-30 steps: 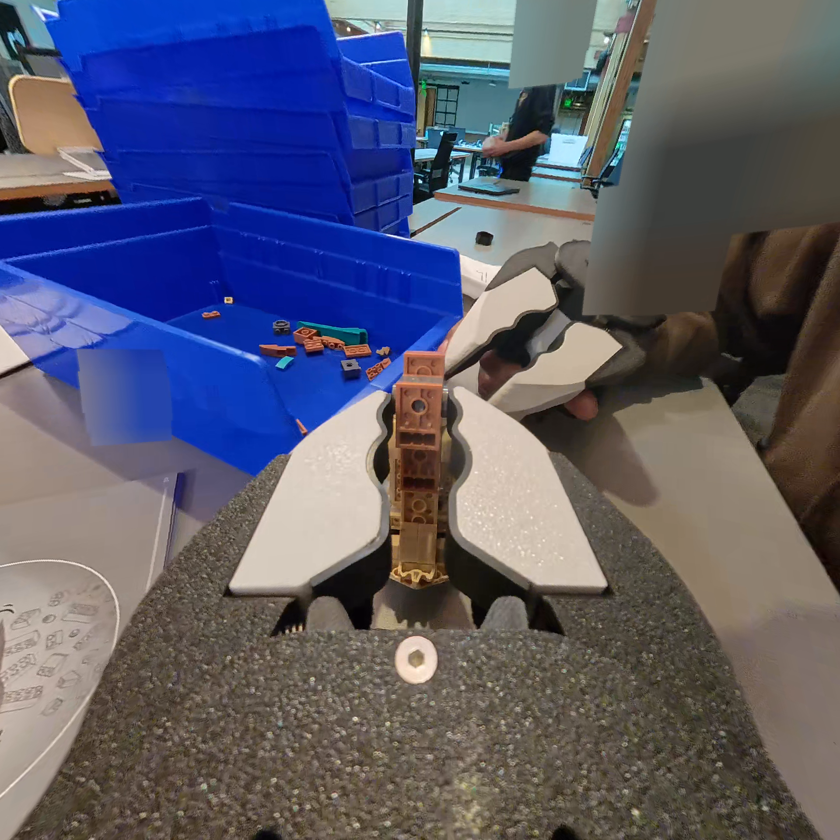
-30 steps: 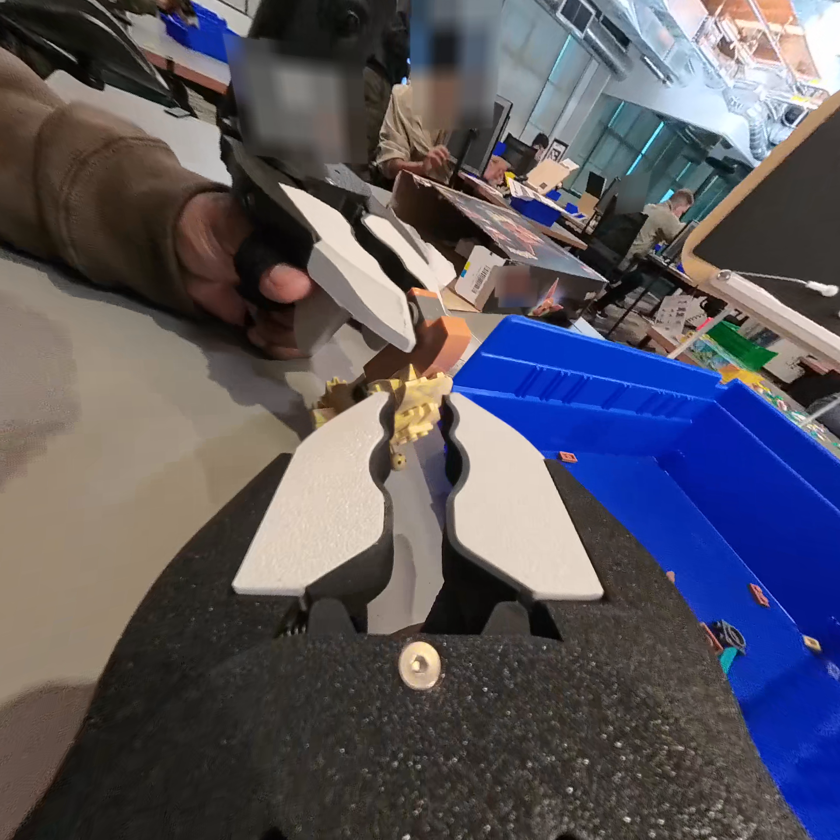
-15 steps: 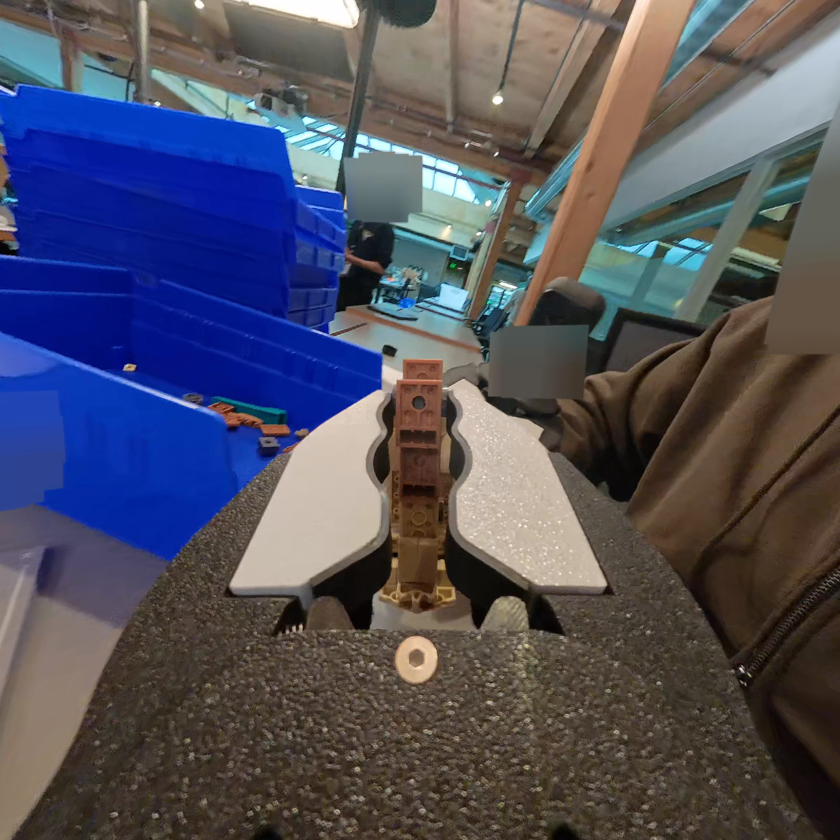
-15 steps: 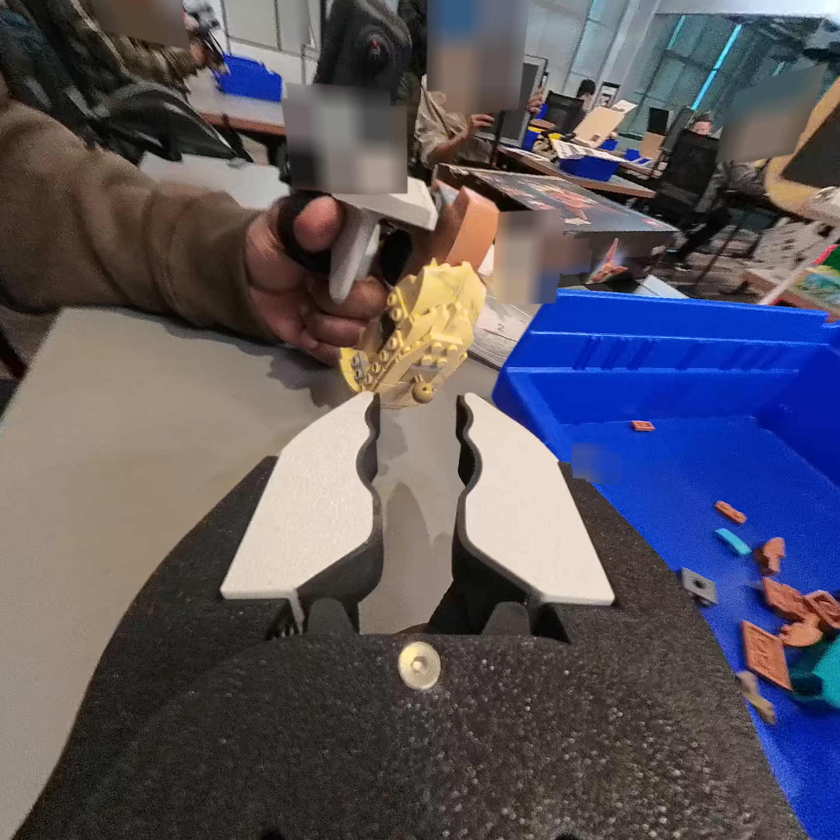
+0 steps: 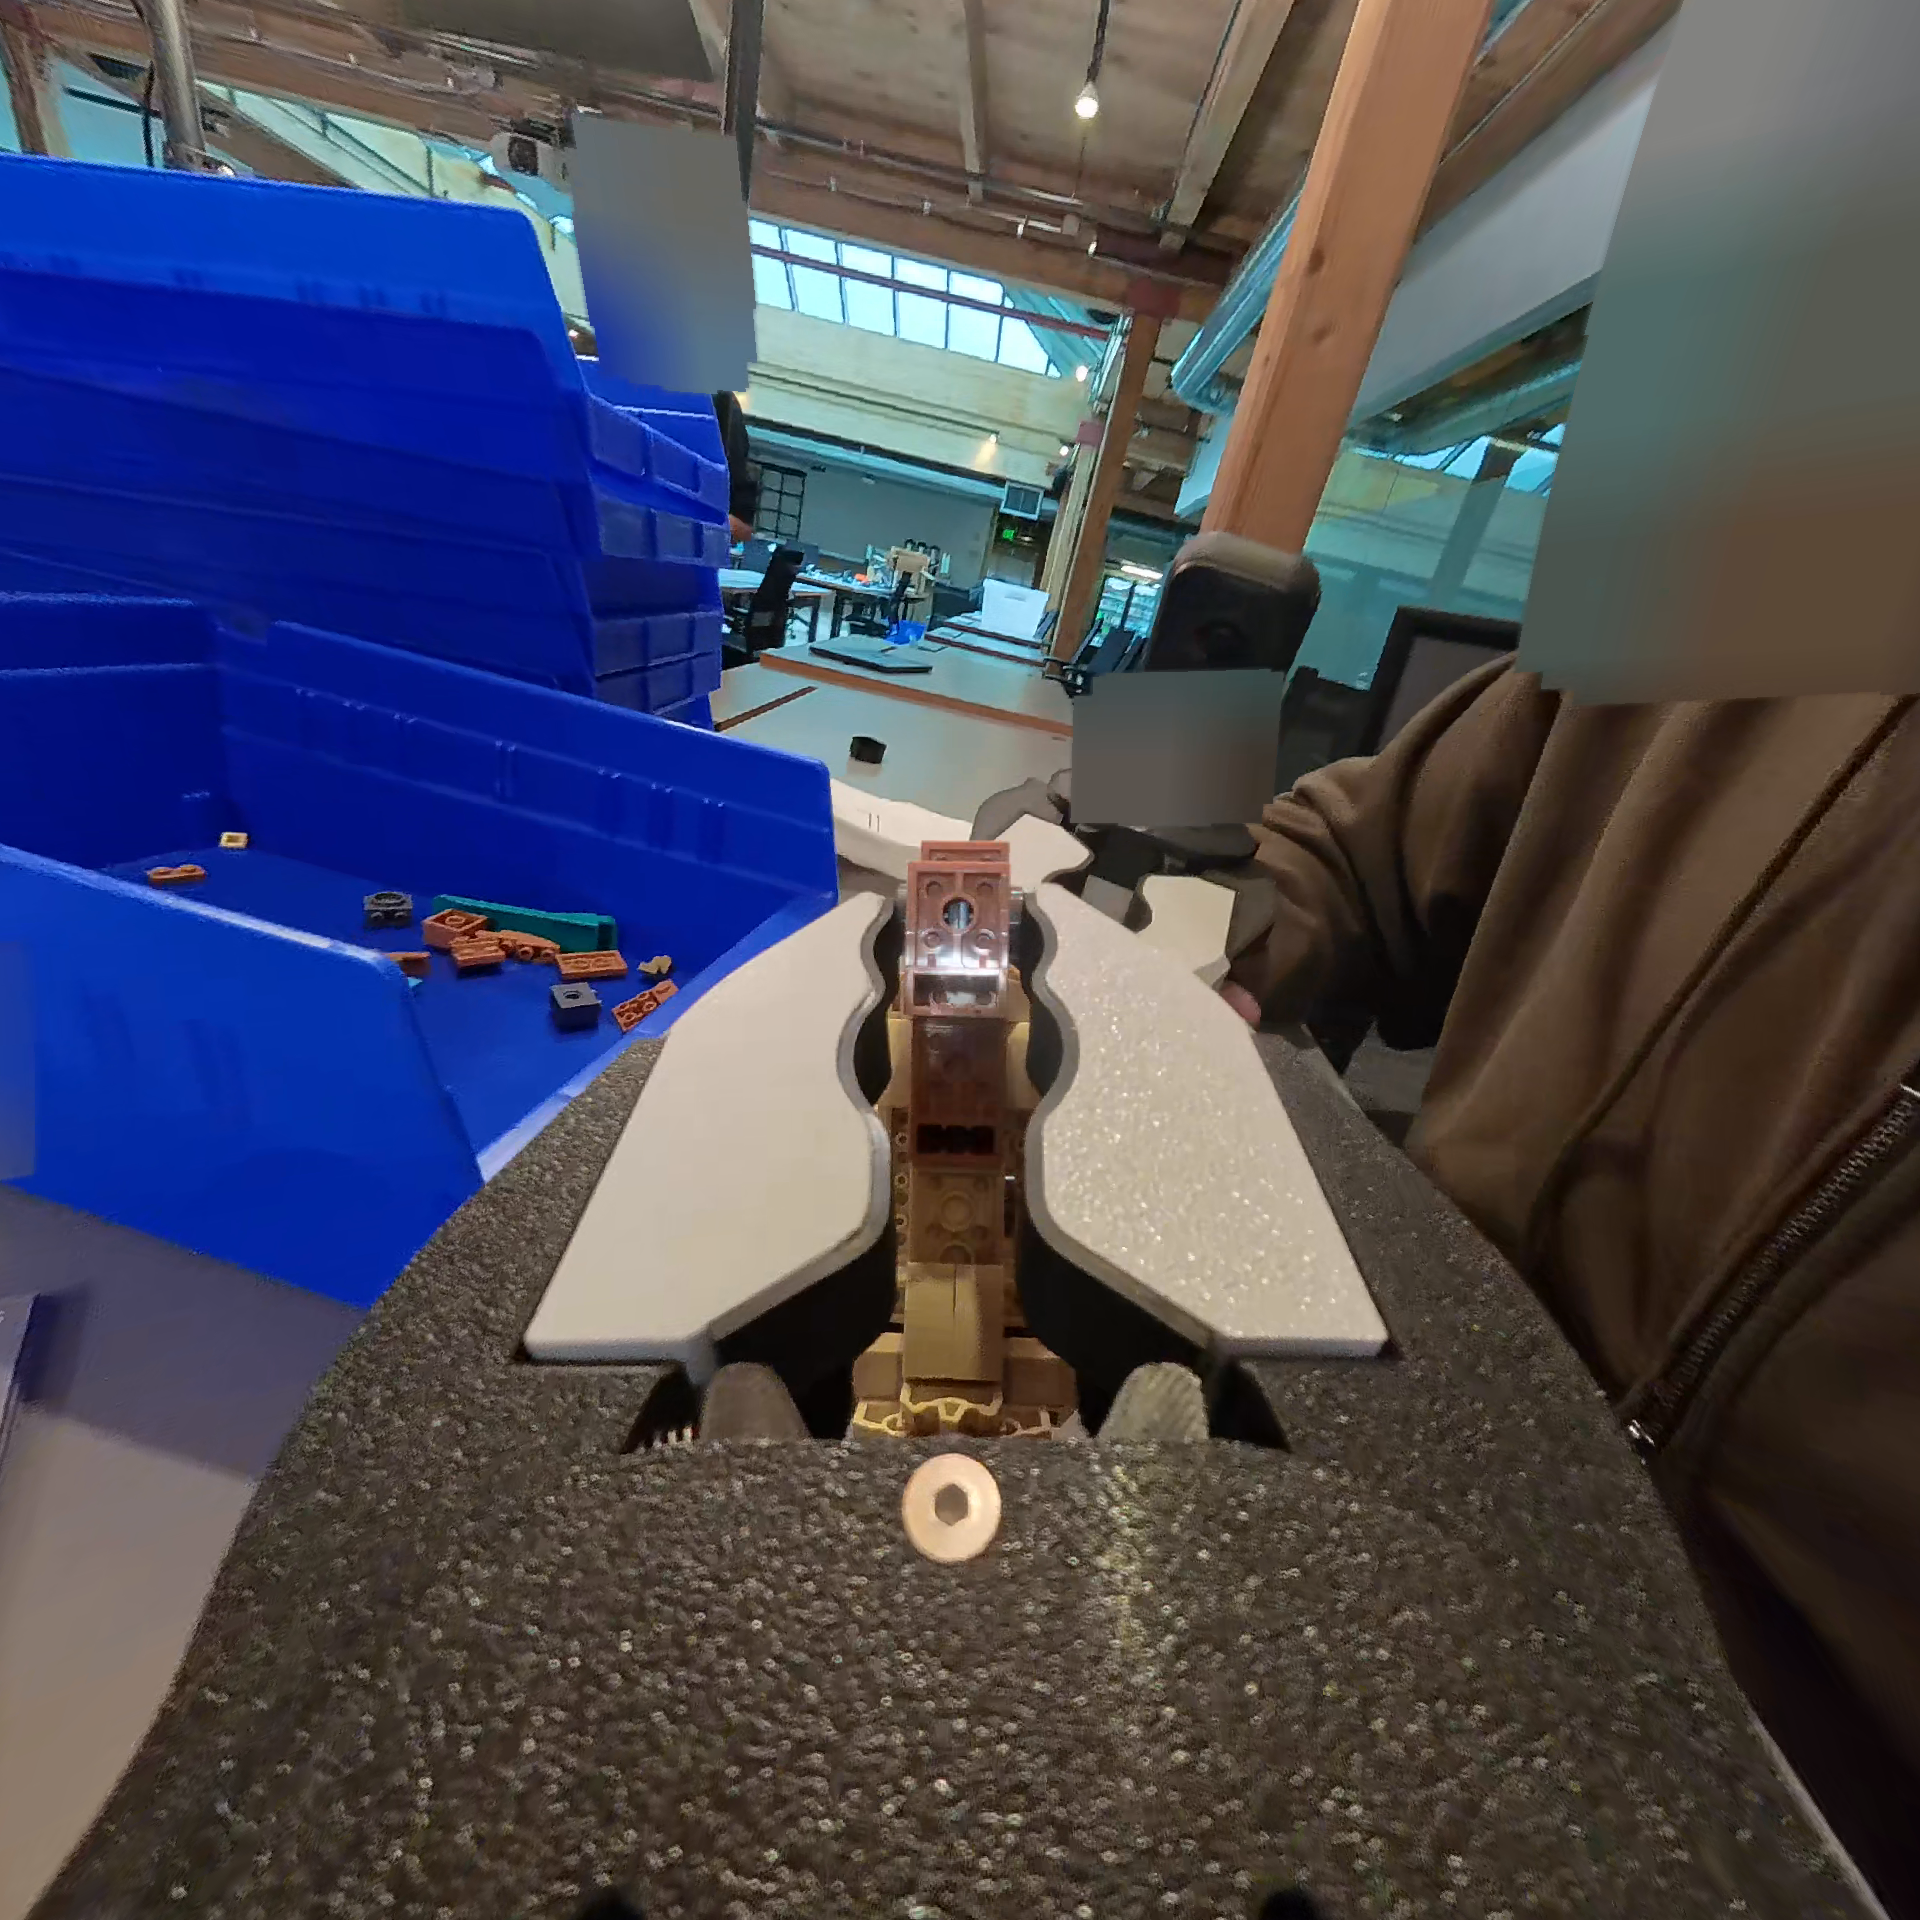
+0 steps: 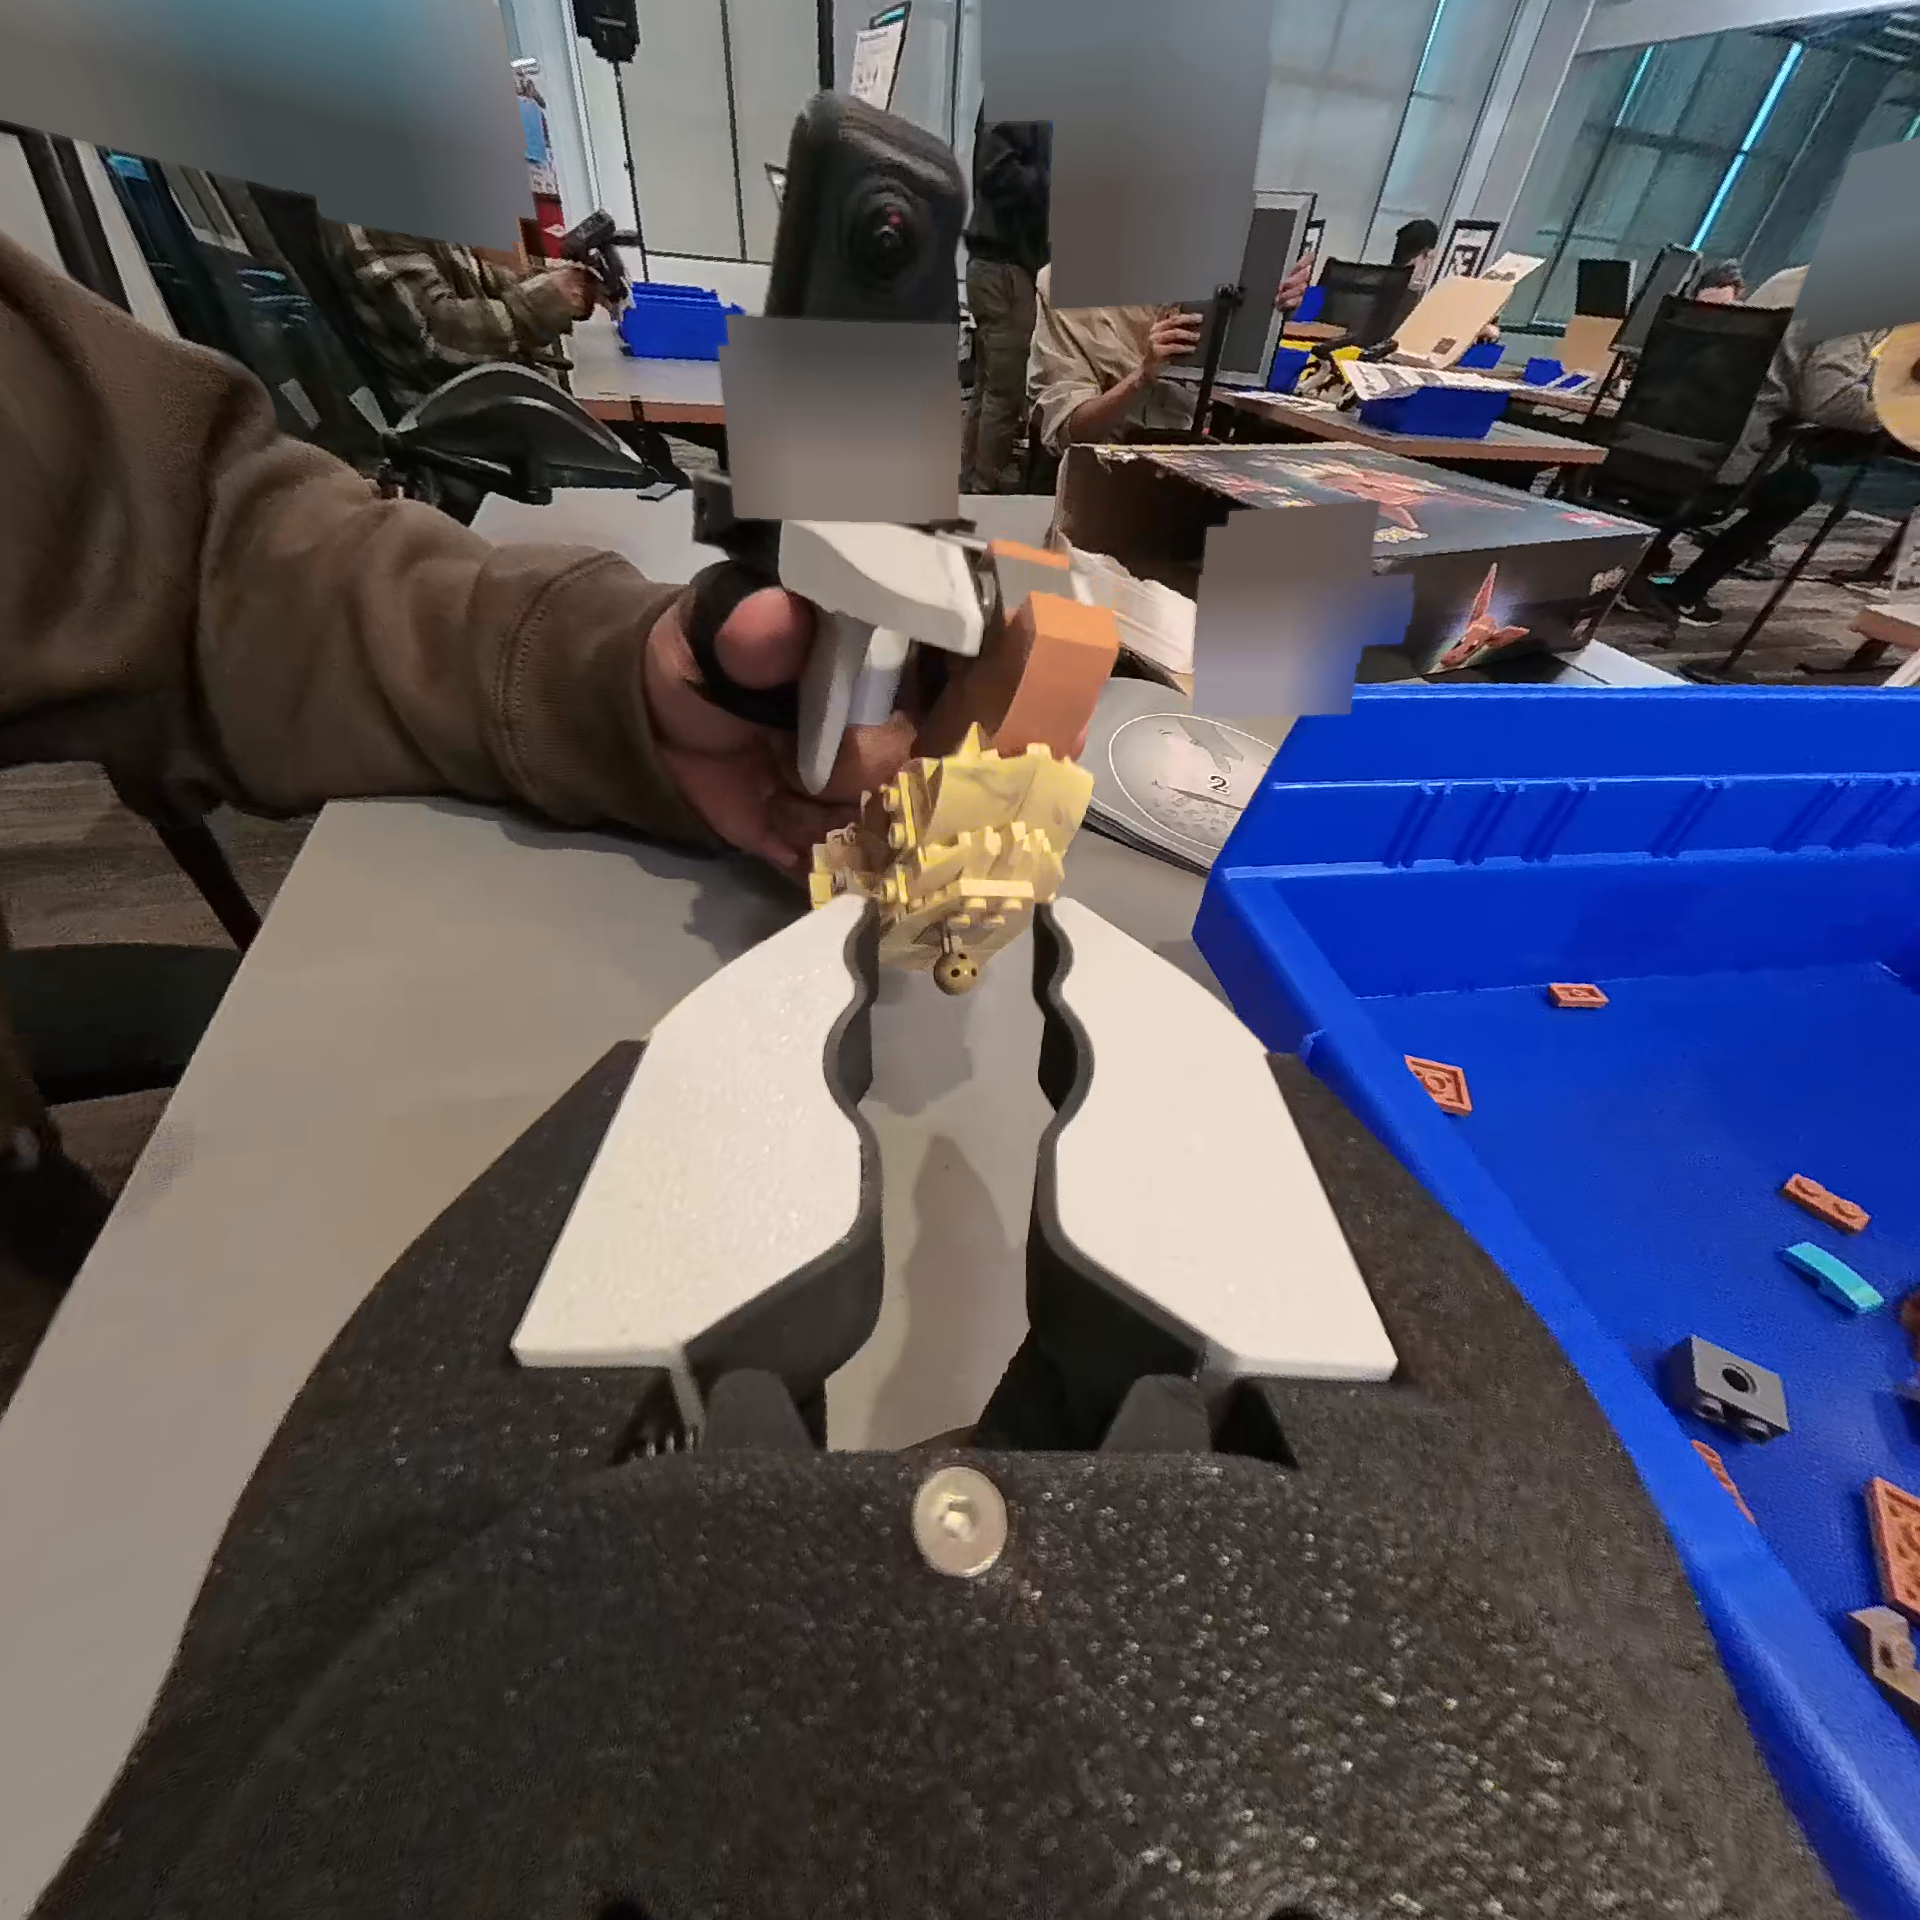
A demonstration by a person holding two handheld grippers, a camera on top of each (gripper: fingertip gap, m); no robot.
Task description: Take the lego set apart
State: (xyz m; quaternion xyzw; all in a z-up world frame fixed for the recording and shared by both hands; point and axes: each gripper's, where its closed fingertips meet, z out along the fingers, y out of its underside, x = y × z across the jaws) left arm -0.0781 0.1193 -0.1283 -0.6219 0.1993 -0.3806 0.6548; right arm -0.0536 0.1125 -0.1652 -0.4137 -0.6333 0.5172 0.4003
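Left gripper [image 5: 958, 914] still clamps the brick model [image 5: 956, 1049] — right gripper [image 6: 951, 925], formerly back, now brackets its tan end [image 6: 961, 862] unclenched.

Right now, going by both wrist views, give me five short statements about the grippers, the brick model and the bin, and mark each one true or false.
1. The left gripper is clamped on a brown and tan brick model. True.
2. The blue bin holds no loose pieces. False: small orange, teal and dark pieces lie on its floor.
3. The right gripper is shut tight. False: its fingers stand apart, with the model's yellow end at their tips.
4. More blue bins are stacked behind the open one. True.
5. The model rests on the table. False: it is held above it.
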